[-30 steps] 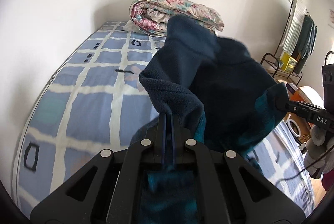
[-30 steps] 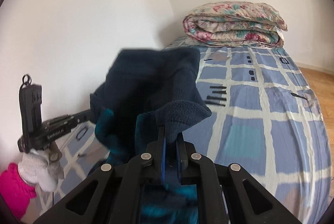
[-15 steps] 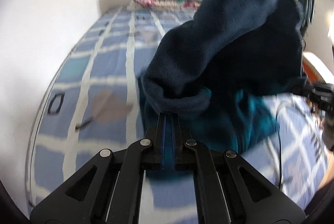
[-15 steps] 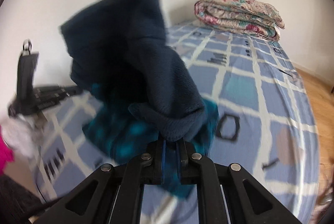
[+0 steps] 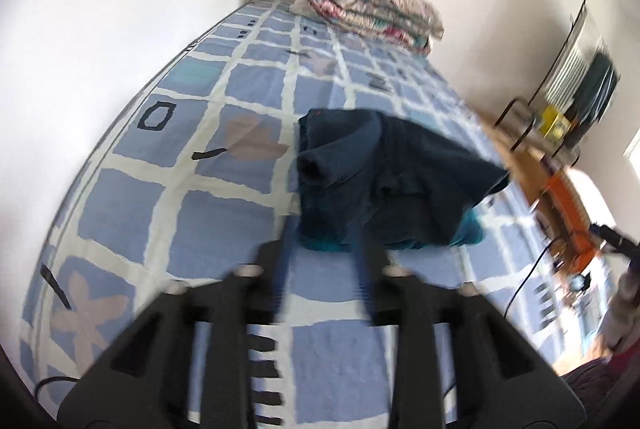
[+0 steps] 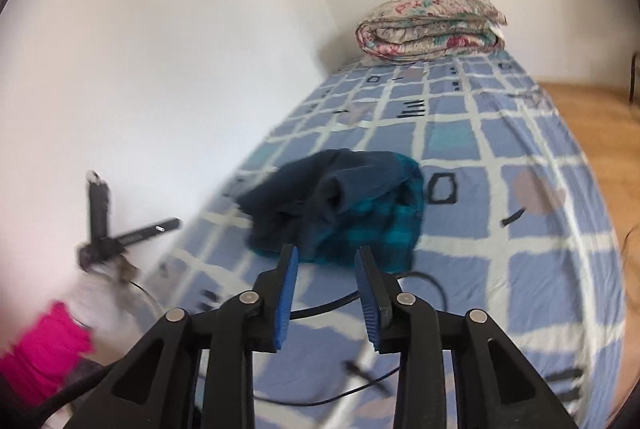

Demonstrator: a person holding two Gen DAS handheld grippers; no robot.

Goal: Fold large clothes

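Note:
A dark navy fleece garment (image 5: pixel 384 185) with a teal lining lies bunched on the blue checked bedsheet (image 5: pixel 168 213). It shows in the right wrist view too, as the garment (image 6: pixel 340 205) in the middle of the bed. My left gripper (image 5: pixel 320 249) sits just short of its near edge, jaws opening, nothing between them. My right gripper (image 6: pixel 326 261) is also close to the near edge, its blue pads (image 6: pixel 288 289) apart and opening, with nothing held. The left gripper (image 6: pixel 120 233) appears at the left of the right wrist view.
A rolled floral quilt (image 6: pixel 432 25) lies at the far end of the bed against the wall. A black cable (image 6: pixel 360 301) runs over the sheet near my right gripper. A clothes rack (image 5: pixel 576 97) and wooden floor (image 6: pixel 592 109) lie beyond the bed's side.
Both grippers were shut on the lifted garment; they swung it over the bed, opened and let go. The garment now lies in a heap on the sheet.

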